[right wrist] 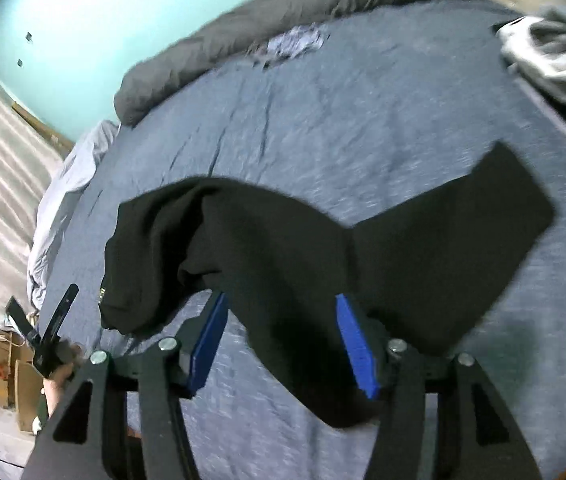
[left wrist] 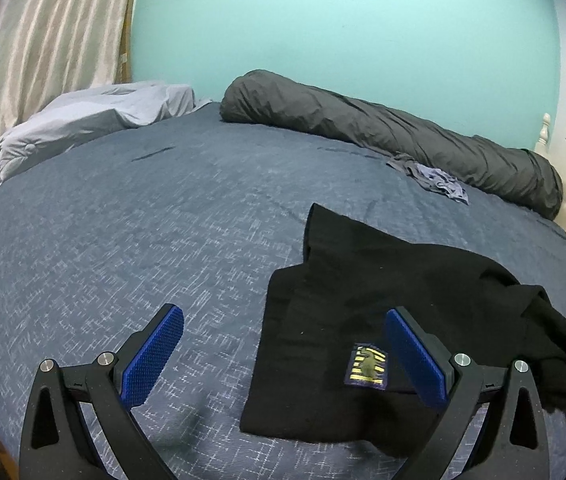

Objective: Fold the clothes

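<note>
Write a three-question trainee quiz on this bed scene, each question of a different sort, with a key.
1. True or false: the black fabric garment carries a yellow-and-purple patch.
2. What lies rolled along the far edge of the blue woven bedspread? A) a long dark grey rolled duvet B) a red towel C) a wooden board
3. How do the left tongs stand?

Key
1. True.
2. A.
3. Open; one blue pad is over the garment, the other over bare bedspread.
</note>
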`<state>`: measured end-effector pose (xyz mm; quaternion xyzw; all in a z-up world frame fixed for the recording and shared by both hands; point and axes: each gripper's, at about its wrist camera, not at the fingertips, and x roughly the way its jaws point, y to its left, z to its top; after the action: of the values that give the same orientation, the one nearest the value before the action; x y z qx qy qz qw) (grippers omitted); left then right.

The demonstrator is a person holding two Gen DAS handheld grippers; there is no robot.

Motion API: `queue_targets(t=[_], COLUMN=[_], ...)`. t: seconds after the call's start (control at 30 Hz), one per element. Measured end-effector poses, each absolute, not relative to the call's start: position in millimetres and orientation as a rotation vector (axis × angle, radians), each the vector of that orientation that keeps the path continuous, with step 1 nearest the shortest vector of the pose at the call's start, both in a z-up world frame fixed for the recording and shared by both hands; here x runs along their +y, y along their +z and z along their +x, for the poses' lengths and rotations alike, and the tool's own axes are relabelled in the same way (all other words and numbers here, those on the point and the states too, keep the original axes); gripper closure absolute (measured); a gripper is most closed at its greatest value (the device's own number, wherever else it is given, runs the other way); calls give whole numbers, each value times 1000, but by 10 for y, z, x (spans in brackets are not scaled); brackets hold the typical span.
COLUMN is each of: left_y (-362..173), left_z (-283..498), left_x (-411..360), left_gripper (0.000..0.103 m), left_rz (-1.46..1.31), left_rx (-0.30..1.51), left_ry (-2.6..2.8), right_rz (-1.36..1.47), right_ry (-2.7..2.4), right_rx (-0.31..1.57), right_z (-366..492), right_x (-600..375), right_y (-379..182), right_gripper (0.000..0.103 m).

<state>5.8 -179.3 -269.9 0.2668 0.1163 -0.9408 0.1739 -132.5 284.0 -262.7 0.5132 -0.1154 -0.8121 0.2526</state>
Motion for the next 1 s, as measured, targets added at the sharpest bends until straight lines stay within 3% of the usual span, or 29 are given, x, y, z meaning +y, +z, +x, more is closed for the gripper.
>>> queue_targets(t=[0.17, 0.2, 0.23, 0.33, 0.67, 0.77, 1.0], left_y=[-2712, -2710, -2708, -2716, -2705, -2711, -2727], left_z=[56, 59, 61, 77, 93, 98, 117], left_x=[-1794, -1809, -1825, -1876, -1892, -1887, -1909], left_gripper=[0, 0, 0, 0, 0, 0, 0], left_rz=[763, 761, 759, 760, 753, 756, 761], left_rx=[303, 304, 305, 318, 332, 337, 332], left_ry=[-2676, -2675, -2674, -2666, -2664, -2663, -2659], right_rz=[1409, 1410, 1406, 1373, 1135, 1162, 1380], right_ry=[-2191, -2183, -2190, -2206, -2111, -2001, -1842], right_rx=[-93, -58, -25, 3, -39, 53, 41], right_z=[-1420, -1422, -1414, -1386, -829, -569, -426], right_x=[2304, 2234, 2208, 2214, 2223, 2021, 1855], right_y=[-2832, -2875, -2898, -2926, -2454, -2594, -3287], right_gripper=[46, 50, 64, 93, 95, 95, 94])
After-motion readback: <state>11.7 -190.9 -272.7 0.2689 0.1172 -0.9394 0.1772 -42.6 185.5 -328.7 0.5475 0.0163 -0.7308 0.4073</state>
